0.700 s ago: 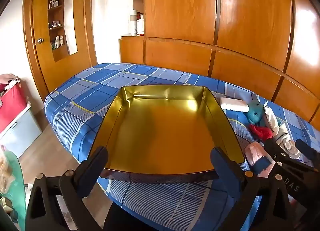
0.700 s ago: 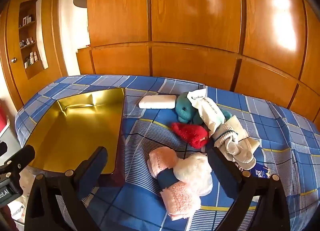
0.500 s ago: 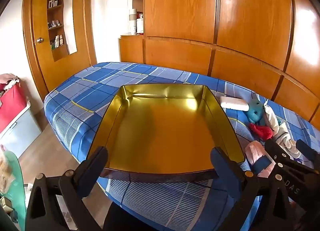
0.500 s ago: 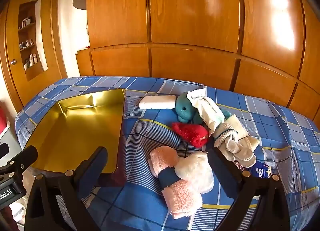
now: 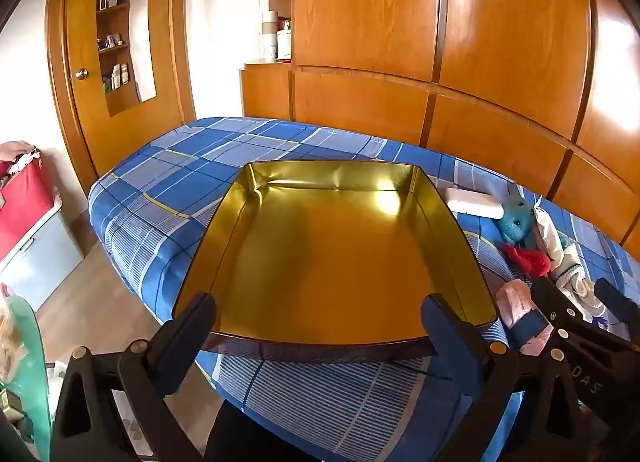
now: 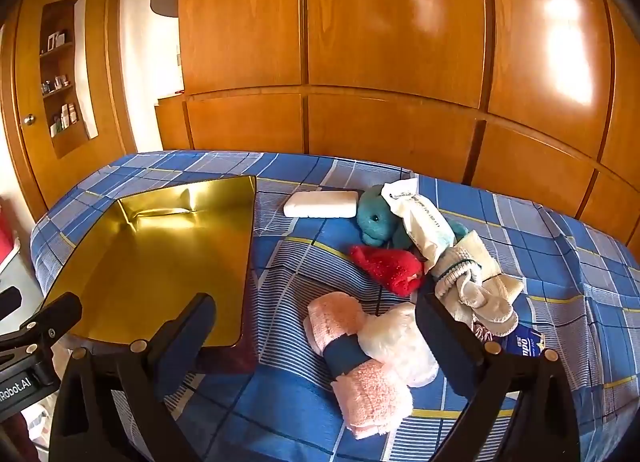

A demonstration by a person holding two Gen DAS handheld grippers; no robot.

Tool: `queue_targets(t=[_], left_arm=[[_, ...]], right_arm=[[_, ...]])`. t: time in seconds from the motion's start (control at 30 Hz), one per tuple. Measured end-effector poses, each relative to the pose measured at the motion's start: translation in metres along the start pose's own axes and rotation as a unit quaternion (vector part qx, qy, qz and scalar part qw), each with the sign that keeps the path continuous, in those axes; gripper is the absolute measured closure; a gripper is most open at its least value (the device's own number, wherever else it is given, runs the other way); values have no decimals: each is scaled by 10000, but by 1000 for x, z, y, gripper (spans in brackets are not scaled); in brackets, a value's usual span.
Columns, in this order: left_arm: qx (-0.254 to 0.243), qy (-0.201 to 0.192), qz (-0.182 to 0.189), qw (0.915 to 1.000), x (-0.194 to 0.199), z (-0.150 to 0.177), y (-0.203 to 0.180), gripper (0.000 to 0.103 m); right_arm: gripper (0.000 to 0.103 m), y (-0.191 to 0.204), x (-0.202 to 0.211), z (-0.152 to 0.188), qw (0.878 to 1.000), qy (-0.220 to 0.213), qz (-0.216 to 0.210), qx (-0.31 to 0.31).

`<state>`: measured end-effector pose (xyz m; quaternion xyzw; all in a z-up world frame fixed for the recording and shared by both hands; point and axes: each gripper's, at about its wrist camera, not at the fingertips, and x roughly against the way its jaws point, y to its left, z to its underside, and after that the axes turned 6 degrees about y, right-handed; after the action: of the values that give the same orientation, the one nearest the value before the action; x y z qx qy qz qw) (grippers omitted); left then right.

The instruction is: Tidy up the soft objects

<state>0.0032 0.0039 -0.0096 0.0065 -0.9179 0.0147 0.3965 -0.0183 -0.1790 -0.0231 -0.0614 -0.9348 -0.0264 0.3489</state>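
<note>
Bed (image 6: 560,262), blue plaid cover. Gold tray (image 5: 332,254) lay on its left part, nothing in it. Soft items lay in 1 cluster right of the tray: white bar (image 6: 320,204), teal plush (image 6: 374,222), wipes pack (image 6: 420,218), red cloth (image 6: 390,266), socks (image 6: 472,290), pink towel roll (image 6: 356,358) with a dark band, white puff (image 6: 400,342) touching it. Left gripper (image 5: 320,326) hung over the tray's near edge, jaws spread, holding nothing. Right gripper (image 6: 316,326) hung above the towel roll, jaws spread, holding nothing.

Bright, warm daylight; wardrobe (image 6: 392,42) glare, seemingly fisheye-bent edges.
</note>
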Motion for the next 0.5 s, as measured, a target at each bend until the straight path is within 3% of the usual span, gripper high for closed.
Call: queue_targets(t=[0.5], left_arm=[[-10,-26,-16,10000,2,-1,1,0]], right_arm=[[1,2,5,0,9999,-80,-57,54]])
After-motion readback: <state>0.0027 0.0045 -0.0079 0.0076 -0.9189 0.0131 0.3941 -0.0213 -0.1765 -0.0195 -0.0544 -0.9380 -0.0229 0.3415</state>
